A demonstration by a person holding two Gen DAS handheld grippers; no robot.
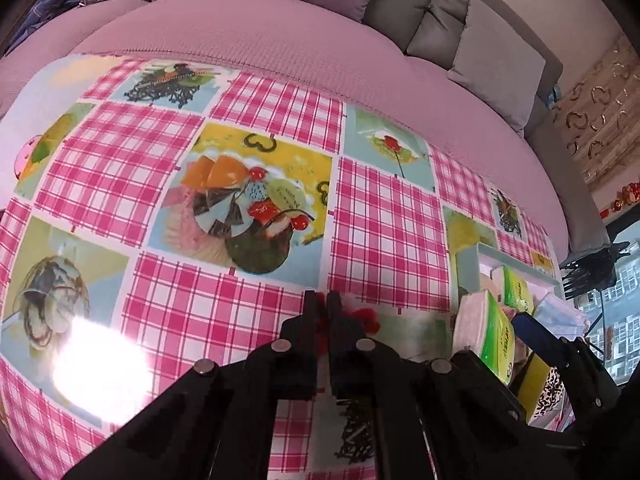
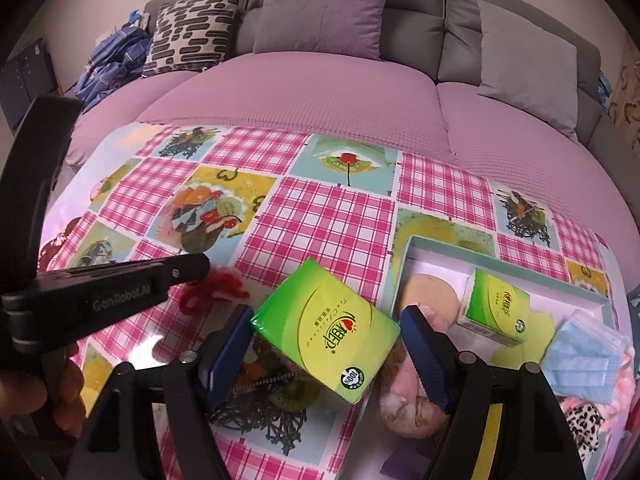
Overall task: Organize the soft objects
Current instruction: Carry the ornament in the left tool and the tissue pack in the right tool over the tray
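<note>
My right gripper [image 2: 326, 314] is shut on a green tissue pack [image 2: 320, 340], which hangs tilted between the blue pads [image 2: 228, 344] just left of the box. The teal-rimmed box [image 2: 520, 258] holds a second green tissue pack [image 2: 496, 304], blue face masks [image 2: 588, 356], a beige round pad [image 2: 428, 292] and a pink plush piece [image 2: 404, 400]. My left gripper [image 1: 322, 300] has its jaws together on a red fluffy hair tie [image 1: 366, 318] lying on the tablecloth. From the right wrist view, the left gripper [image 2: 200, 266] meets the hair tie [image 2: 218, 286] at its tip.
A pink checked tablecloth [image 1: 380, 220] with dessert pictures covers the table. Behind it runs a sofa under a purple cover [image 2: 300, 92], with patterned [image 2: 192, 32], purple and grey cushions and blue clothing [image 2: 112, 64]. Leopard-print fabric [image 2: 580, 424] lies by the box.
</note>
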